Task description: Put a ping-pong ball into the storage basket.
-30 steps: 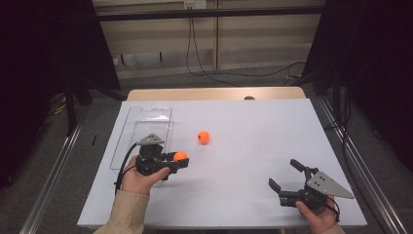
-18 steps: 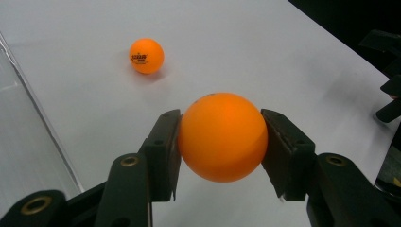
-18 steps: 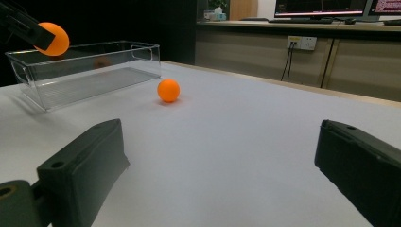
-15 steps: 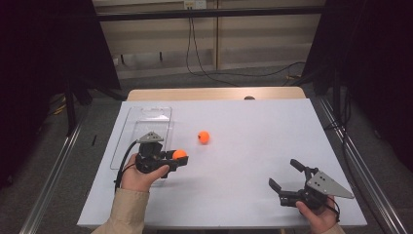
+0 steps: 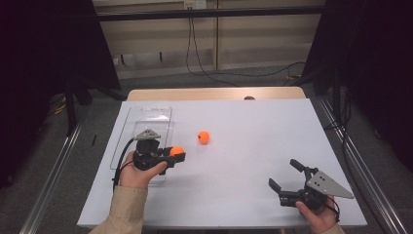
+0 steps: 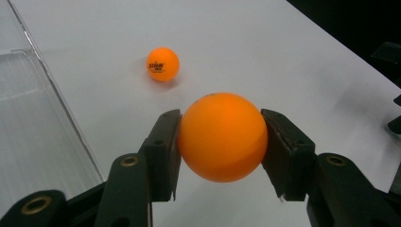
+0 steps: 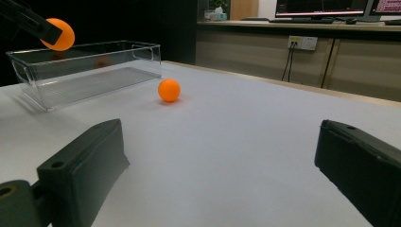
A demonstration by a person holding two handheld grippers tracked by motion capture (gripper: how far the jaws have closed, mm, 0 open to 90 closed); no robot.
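1. I have the left claw (image 5: pixel 179 157) pinching an orange ball (image 6: pixel 222 136) between its two pads, one pad on each side of the ball's middle. The ball is lifted off the white table (image 5: pixel 253 141).
2. I judge this to be the carry step: the ball is picked up and the clear plastic bin (image 5: pixel 146 127) looks like its goal.
3. In the high view the bin sits just beside the claw, toward about 11 o'clock from the held ball. The next move calls for swinging the ball over the bin's near wall and then letting the pads part.
4. A second orange ball (image 5: pixel 203 137) rests on the table at about 1 o'clock from the held ball, near but apart.
5. My right claw (image 5: pixel 285 174) is spread wide, holding nothing, low over the table, well apart from both balls.
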